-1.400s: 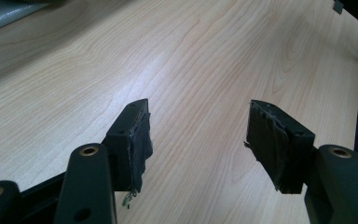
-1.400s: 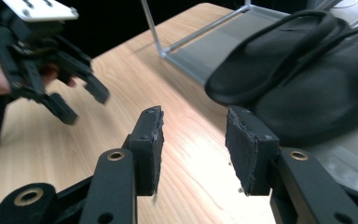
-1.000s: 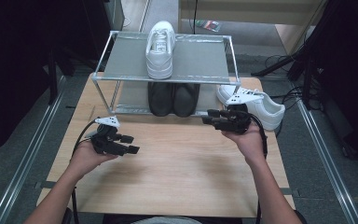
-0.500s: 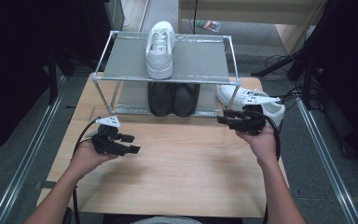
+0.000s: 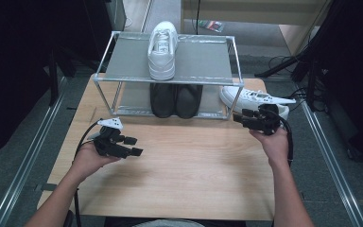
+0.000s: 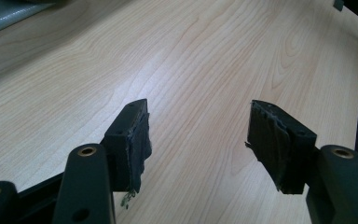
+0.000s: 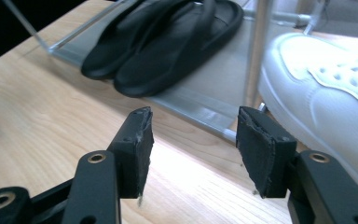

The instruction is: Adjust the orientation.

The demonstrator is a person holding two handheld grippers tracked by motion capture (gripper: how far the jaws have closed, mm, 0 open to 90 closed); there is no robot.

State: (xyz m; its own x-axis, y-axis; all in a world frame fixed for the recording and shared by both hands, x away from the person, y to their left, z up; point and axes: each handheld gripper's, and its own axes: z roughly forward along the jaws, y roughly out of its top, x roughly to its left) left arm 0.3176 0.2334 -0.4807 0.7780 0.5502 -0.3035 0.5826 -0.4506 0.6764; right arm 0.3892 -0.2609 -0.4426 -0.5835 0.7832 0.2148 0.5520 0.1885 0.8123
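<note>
A metal shoe rack (image 5: 168, 81) stands at the back of the wooden table (image 5: 194, 175). One white sneaker (image 5: 162, 45) lies on its top shelf, and a black pair of shoes (image 5: 176, 99) sits on the lower shelf. A second white sneaker (image 5: 246, 98) lies on the table just right of the rack. My right gripper (image 5: 240, 116) hovers by the rack's front right leg (image 7: 256, 56), with that sneaker (image 7: 326, 88) just to its right. Its jaws have just been opening, and the right gripper (image 7: 193, 135) is open with nothing between its fingers. My left gripper (image 5: 134, 146) rests low over the table at the left, and the left gripper (image 6: 198, 126) is open and empty.
Bare wood lies between the two hands and toward the front edge. Metal rails run along the floor on both sides of the table. Cables (image 5: 290, 71) trail on the floor at the right, behind the sneaker.
My right gripper has moved to the right along the rack's front, closer to the white sneaker on the table. The left gripper has stayed in place.
</note>
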